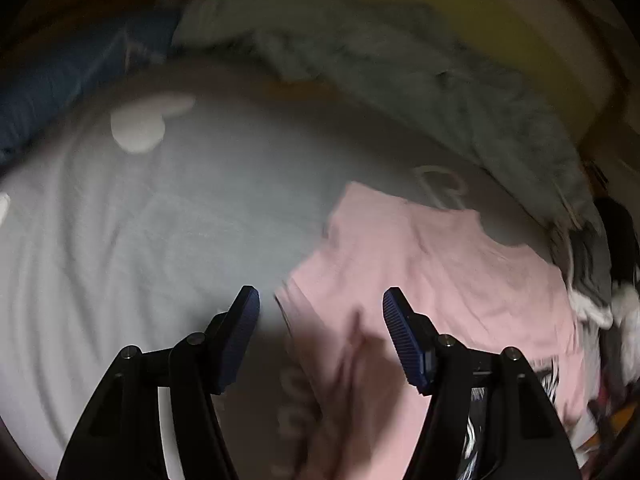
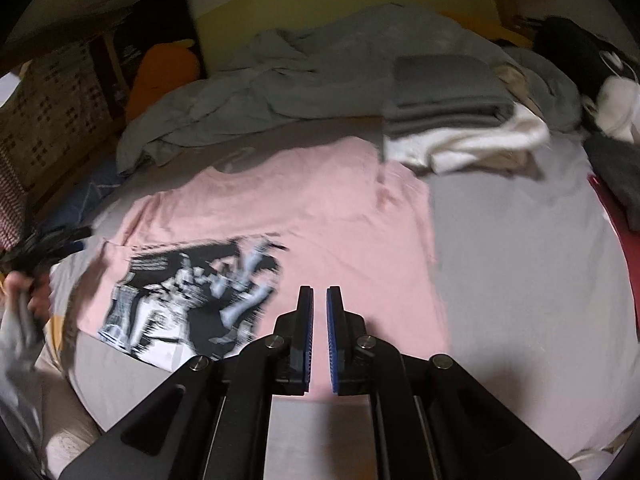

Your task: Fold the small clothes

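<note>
A pink T-shirt (image 2: pixel 320 208) with a black-and-white print (image 2: pixel 192 300) lies spread flat on the grey bed sheet (image 2: pixel 520 280). My right gripper (image 2: pixel 319 300) hovers over the shirt's near edge. Its blue pads are almost together, shut with nothing seen between them. In the left wrist view, my left gripper (image 1: pixel 320 300) stands open above the same shirt's (image 1: pixel 440 272) left edge, with no cloth between its pads. That view is blurred. In the right wrist view, a person's hand (image 2: pixel 24 296) shows at the far left beside a blurred black shape.
A crumpled grey blanket (image 2: pixel 280 80) lies along the back of the bed. A folded grey stack (image 2: pixel 444 92) rests on white cloth (image 2: pixel 492 140) at the back right. Dark clothes (image 2: pixel 616 176) lie at the right edge. An orange cushion (image 2: pixel 160 76) sits at the back left.
</note>
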`<state>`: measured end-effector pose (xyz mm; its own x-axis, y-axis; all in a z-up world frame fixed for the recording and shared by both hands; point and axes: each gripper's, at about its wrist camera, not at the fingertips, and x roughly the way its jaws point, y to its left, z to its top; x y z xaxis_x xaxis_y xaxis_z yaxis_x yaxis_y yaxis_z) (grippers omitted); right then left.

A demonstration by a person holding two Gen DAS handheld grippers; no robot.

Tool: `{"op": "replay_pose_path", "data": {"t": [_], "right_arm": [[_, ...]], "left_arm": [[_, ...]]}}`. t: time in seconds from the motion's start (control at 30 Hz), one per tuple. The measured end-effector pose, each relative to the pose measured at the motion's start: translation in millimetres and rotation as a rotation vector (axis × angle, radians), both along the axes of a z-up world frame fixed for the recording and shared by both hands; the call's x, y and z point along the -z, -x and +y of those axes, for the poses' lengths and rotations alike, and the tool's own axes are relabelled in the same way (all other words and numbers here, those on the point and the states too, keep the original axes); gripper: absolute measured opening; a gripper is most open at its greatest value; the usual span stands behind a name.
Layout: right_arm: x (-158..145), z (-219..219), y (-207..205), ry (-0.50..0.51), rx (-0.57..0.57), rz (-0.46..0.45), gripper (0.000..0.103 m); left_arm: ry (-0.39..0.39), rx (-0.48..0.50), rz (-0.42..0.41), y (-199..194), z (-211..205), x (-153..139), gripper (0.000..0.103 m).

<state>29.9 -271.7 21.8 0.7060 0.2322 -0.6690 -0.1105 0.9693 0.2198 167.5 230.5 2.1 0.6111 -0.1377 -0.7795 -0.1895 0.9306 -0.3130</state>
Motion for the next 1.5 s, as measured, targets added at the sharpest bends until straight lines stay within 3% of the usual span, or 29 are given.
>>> {"op": "replay_pose_path", "data": {"t": [0.13,0.27,0.37,0.4,0.5,0.6,0.67,0.77,0.87,1.0,1.07,1.1,1.13,1.2,1.33,1.5], "right_arm": [[-13.1,37.2,-8.0,0.027,-0.08,-0.017,0.006],[-17.7,85.2,-20.3,0.037,-0.18,-0.014,0.007],[-8.8,122.1,-31.2,0.016,-0.253,0.035,0.007],[-1.4,138.2,-35.5,0.011,-0.297,0.082,0.007],[11.1,174.7,-43.5,0.021,-0.38,0.155,0.007],[7.5,204.1,-52.7,0.016,-0.407,0.145,0.007],[4.5,223.2,-62.4,-0.015,-0.416,0.15,0.007],[3.9,252.7,-79.2,-0.059,-0.433,0.176,0.007],[3.9,277.3,-99.7,-0.085,-0.43,0.206,0.007],[-0.6,300.5,-126.4,-0.102,-0.422,0.214,0.007],[-6.8,307.4,-134.6,-0.074,-0.409,0.178,0.007],[-10.3,310.8,-138.6,-0.064,-0.406,0.164,0.007],[-13.4,314.6,-143.2,-0.063,-0.408,0.155,0.007],[-19.9,327.0,-155.0,-0.07,-0.433,0.151,0.008],[-32.6,377.7,-181.8,-0.045,-0.548,0.185,0.037],[-24.3,453.6,-195.6,0.008,-0.67,0.288,0.037]], "left_arm": [[0.044,-0.018,0.079,-13.4,12.5,29.6,0.061],[0.027,-0.016,0.034,-6.8,10.8,32.2,0.054],[0.057,-0.014,0.004,-5.3,8.7,32.9,0.023],[0.063,-0.016,-0.001,-4.8,8.9,32.1,0.003],[0.054,-0.035,-0.05,3.2,10.2,22.4,0.003],[0.051,-0.113,-0.111,26.1,21.3,8.5,0.003],[0.072,-0.145,-0.103,37.5,25.9,5.4,0.003],[0.062,-0.205,-0.026,44.1,31.2,17.1,0.004],[0.158,-0.242,0.059,57.8,39.0,41.7,0.005],[0.219,-0.236,-0.021,83.8,42.8,33.3,0.01],[0.223,-0.247,-0.067,87.7,50.3,23.5,0.02],[0.224,-0.256,-0.081,88.4,55.5,19.6,0.035],[0.236,-0.279,-0.093,90.2,63.0,17.7,0.042],[0.292,-0.316,-0.087,92.8,76.3,21.3,0.043],[0.413,-0.39,-0.036,94.9,96.6,38.9,0.042],[0.549,-0.465,-0.03,114.2,108.7,46.4,0.04]]}}
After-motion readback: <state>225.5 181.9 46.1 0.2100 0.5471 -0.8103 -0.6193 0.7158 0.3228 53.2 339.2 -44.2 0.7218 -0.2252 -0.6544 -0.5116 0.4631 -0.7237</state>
